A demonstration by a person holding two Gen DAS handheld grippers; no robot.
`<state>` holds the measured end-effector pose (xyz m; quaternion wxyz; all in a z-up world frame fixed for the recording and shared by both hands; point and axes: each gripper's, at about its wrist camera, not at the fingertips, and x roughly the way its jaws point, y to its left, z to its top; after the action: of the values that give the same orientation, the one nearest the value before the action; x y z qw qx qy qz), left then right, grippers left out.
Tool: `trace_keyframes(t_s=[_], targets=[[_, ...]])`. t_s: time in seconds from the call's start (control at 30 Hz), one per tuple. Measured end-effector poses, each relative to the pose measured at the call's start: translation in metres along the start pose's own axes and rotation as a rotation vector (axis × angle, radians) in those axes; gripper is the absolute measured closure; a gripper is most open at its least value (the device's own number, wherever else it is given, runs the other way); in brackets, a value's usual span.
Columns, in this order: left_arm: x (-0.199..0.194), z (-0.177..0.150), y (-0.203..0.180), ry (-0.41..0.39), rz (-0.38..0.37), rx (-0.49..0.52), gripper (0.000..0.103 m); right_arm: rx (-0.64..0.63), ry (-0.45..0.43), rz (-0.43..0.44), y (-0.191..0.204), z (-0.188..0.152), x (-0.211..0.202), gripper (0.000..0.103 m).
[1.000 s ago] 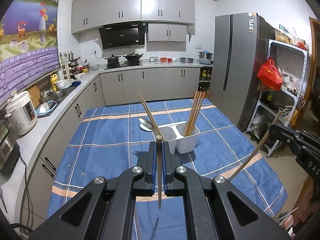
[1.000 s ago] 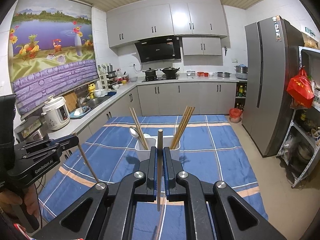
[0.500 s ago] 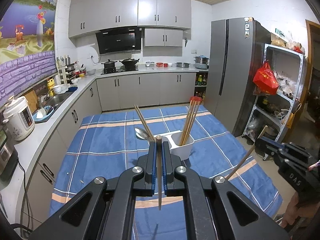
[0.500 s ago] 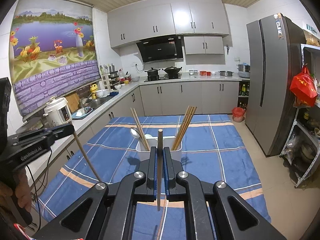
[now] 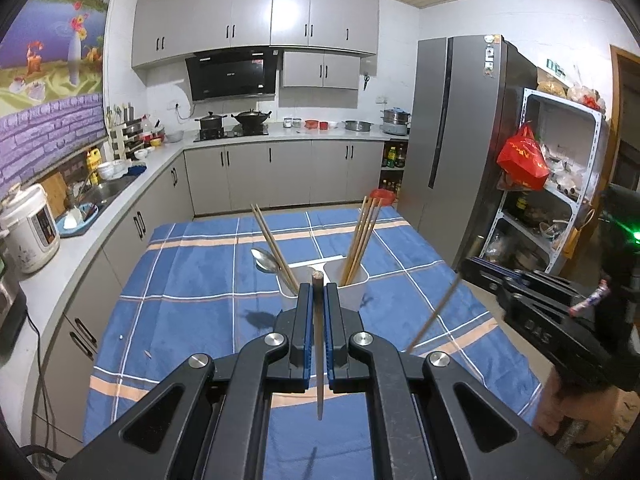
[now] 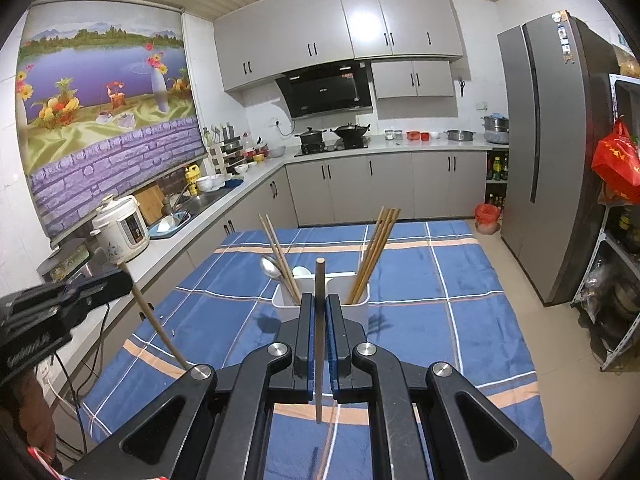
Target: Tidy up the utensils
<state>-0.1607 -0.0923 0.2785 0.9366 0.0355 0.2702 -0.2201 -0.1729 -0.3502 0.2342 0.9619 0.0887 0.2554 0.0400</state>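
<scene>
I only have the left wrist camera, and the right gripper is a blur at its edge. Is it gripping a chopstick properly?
Observer: Yes. In the right wrist view the right gripper is shut on a chopstick, which stands upright between its jaws.
Operator: What is it lined up with?
Observer: Seen from there, the chopstick sits over the divider of the white holder, between the two compartments.
Operator: Anything in the holder's left compartment that I would miss?
Observer: A white spoon, just right of the metal spoon.
</scene>
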Motion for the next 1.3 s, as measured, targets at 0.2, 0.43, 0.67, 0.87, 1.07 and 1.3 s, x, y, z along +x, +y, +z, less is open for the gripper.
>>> trace_keyframes(t_s=[0.2, 0.43, 0.67, 0.87, 1.07, 1.3], targets=[[0.004, 0.005, 0.03, 0.021, -0.003, -0.051, 0.098, 0.003, 0.0, 0.001, 0.021, 0.012, 0.021, 0.097], [-0.007, 0.005, 0.064, -0.006, 0.029, -0.071, 0.098, -0.005, -0.01, 0.008, 0.045, 0.023, 0.036, 0.097], [-0.021, 0.003, 0.092, -0.031, 0.059, -0.114, 0.098, -0.017, 0.006, 0.032, 0.071, 0.031, 0.042, 0.097], [-0.037, 0.005, 0.103, -0.075, 0.069, -0.164, 0.098, -0.059, 0.053, 0.018, 0.086, 0.03, 0.043, 0.097], [-0.05, 0.006, 0.104, -0.106, 0.086, -0.189, 0.098, -0.071, 0.097, -0.006, 0.087, 0.031, 0.036, 0.097], [-0.066, 0.006, 0.102, -0.123, 0.126, -0.212, 0.098, -0.115, 0.109, -0.037, 0.094, 0.033, 0.02, 0.097]])
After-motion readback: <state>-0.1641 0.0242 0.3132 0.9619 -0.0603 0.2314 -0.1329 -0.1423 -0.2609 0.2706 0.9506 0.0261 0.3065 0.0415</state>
